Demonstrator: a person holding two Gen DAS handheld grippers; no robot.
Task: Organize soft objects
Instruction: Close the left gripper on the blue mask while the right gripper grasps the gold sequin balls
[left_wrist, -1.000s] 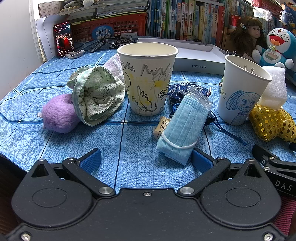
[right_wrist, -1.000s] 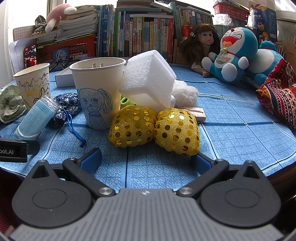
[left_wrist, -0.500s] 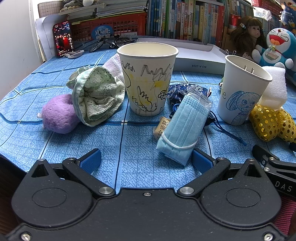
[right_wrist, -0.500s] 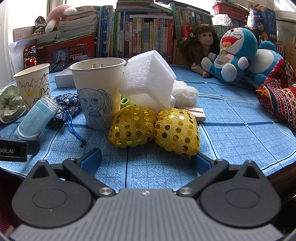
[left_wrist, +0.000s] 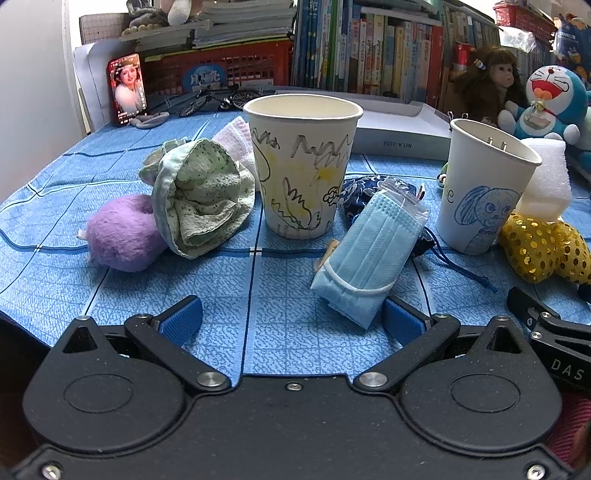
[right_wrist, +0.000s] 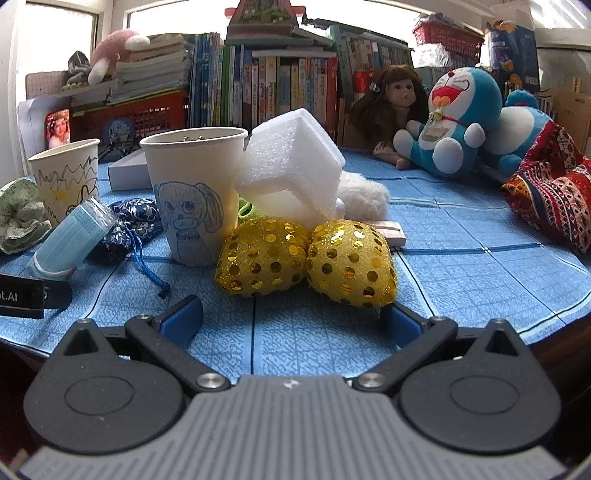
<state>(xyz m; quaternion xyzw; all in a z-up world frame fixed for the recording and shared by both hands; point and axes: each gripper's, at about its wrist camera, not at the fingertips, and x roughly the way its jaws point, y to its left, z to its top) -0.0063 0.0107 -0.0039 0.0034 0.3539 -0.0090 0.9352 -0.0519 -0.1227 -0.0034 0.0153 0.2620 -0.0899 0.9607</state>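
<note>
Two grippers are held low at the near edge of a table covered by a blue cloth (left_wrist: 288, 295), and nothing is gripped by either. The left gripper (left_wrist: 291, 319) is seen with its blue fingers spread wide; a packet of masks (left_wrist: 373, 251) lies just ahead of its right finger, propped against a dark blue pouch (left_wrist: 365, 190). Behind these a scribbled cup (left_wrist: 301, 166) stands upright. To its left a green cloth (left_wrist: 201, 199) is bunched against a purple ball (left_wrist: 123, 232).

The right gripper (right_wrist: 291, 319) is likewise spread wide, with a gold sequin cushion (right_wrist: 306, 258) lying just ahead, between its fingers but untouched. A cup with a dog drawing (right_wrist: 194, 199) stands upright just left of the cushion. A white foam block (right_wrist: 295, 170) is tilted behind the cushion, with white fluff (right_wrist: 364, 195) beside it. A patterned red cloth (right_wrist: 550, 214) lies well apart at the right edge.
</note>
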